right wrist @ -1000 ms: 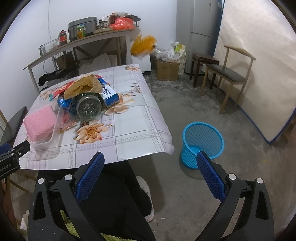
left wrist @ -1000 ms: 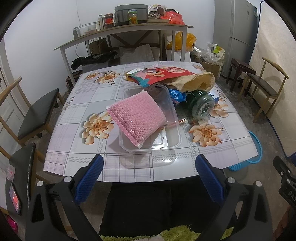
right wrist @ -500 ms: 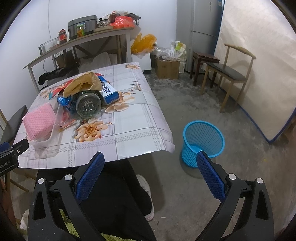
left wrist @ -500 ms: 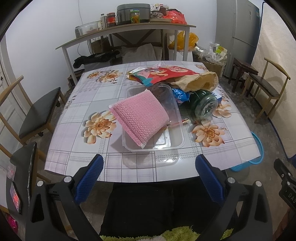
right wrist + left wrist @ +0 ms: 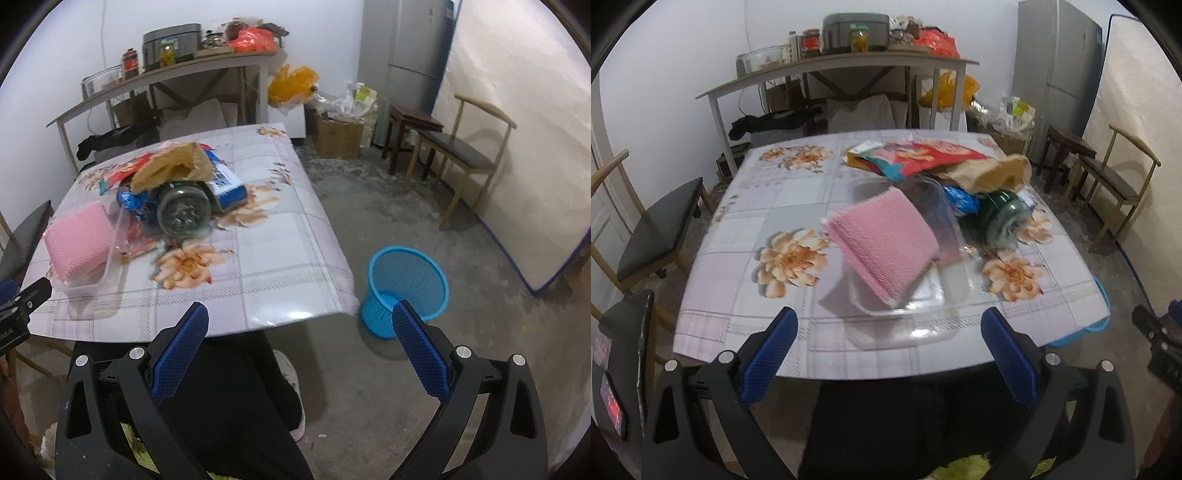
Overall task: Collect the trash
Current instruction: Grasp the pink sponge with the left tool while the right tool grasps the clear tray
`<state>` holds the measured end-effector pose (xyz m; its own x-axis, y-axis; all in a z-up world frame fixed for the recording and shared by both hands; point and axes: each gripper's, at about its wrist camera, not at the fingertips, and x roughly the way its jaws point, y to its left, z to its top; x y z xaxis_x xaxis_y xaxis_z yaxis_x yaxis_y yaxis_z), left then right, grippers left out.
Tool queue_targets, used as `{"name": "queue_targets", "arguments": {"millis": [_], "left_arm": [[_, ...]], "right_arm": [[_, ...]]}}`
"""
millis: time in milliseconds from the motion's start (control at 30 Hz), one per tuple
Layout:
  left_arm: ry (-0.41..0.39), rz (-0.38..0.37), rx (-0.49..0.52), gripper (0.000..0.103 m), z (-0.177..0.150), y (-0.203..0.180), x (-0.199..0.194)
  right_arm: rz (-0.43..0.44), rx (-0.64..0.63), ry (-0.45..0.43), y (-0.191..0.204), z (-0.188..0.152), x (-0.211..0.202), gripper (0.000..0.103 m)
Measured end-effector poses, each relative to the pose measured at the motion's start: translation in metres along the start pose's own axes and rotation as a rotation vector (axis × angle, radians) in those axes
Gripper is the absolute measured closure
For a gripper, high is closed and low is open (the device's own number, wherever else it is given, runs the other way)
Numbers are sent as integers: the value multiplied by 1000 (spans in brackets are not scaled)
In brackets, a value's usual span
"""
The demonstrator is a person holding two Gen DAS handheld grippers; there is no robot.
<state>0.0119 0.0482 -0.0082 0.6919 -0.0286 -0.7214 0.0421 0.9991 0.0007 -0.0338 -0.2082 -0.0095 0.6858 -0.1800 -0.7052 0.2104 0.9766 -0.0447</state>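
Currently hovering w/ both grippers, left gripper (image 5: 886, 354) & right gripper (image 5: 300, 350), jaws wide, holding nothing. Trash pile (image 5: 945, 184) mid-worktop (image 5: 738, 280) at 12 o'clock; blue bin (image 5: 406, 288) on floor at 2 o'clock. Best to approach low, pinch pink pad (image 5: 882, 240) first.

The left wrist view looks from just off the near edge of the bench (image 5: 731, 280), facing across it to the back wall. The right wrist view sits further right, angled toward the floor and blue basket (image 5: 406, 284). Both share the pink sponge (image 5: 882, 240) (image 5: 79, 240).
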Motion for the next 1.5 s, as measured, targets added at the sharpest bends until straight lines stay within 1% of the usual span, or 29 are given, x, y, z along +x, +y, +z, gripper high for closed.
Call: {"name": "queue_targets", "arguments": {"millis": [67,200,300,367,433,500,567,633,700,767,833,900,967,1000,1067,1133,1200,1233,1267,1300,1333,1367,1400,1433,1467,1500], "left_arm": [[-26,1,-19,6,-1,15,0],[-53,-35,-74,6,0,51,2],[-81,-119,-101,6,7,74,3],[-104,-153,-110,6,12,83,1],[-119,-200,-99,6,21,86,1],[-110,-276,-92,6,31,86,4],[-111,-319,-84,6,41,82,9],[-115,-339,-35,6,51,73,13],[-88,-370,62,6,63,58,22],[-63,-374,167,6,72,41,29],[-51,-355,268,6,76,27,35],[-27,-315,351,6,77,13,43],[3,-294,371,6,77,7,51],[19,-295,359,8,76,9,54],[47,-309,312,13,75,20,57],[65,-340,238,16,74,34,58],[85,-380,139,18,74,50,61],[106,-403,82,22,73,58,66],[123,-411,50,24,74,62,71],[141,-421,18,28,73,65,77],[153,-432,-9,35,72,68,82],[160,-436,-24,39,71,69,84],[166,-438,-39,46,70,71,87],[167,-445,-50,54,69,71,88],[162,-457,-60,57,68,73,88],[155,-461,-62,63,67,72,87]], "right_arm": [[15,-14,-25,7,7,-2,8],[92,-39,-60,29,22,5,8],[167,-56,-70,51,34,18,8],[203,-72,-75,63,40,24,8],[243,-97,-64,78,47,30,8],[280,-100,-39,87,53,37,8],[313,-89,-15,94,56,44,8],[348,-69,12,93,60,50,8],[372,-67,32,94,62,55,8],[395,-75,50,94,65,60,14],[421,-72,67,94,67,66,20],[457,-59,90,94,68,73,26],[518,-35,127,93,68,82,34],[540,-27,141,93,67,84,37],[612,-9,178,95,66,90,44],[679,6,211,97,65,94,49],[730,17,239,101,64,98,51],[741,19,251,102,64,100,54],[749,19,262,104,64,101,57],[754,19,278,107,65,104,58],[757,19,286,108,65,106,60],[759,18,296,110,65,107,63],[759,18,304,111,65,109,65],[762,20,318,113,65,110,68],[767,22,327,114,65,111,71],[771,23,336,115,65,112,72]]}}
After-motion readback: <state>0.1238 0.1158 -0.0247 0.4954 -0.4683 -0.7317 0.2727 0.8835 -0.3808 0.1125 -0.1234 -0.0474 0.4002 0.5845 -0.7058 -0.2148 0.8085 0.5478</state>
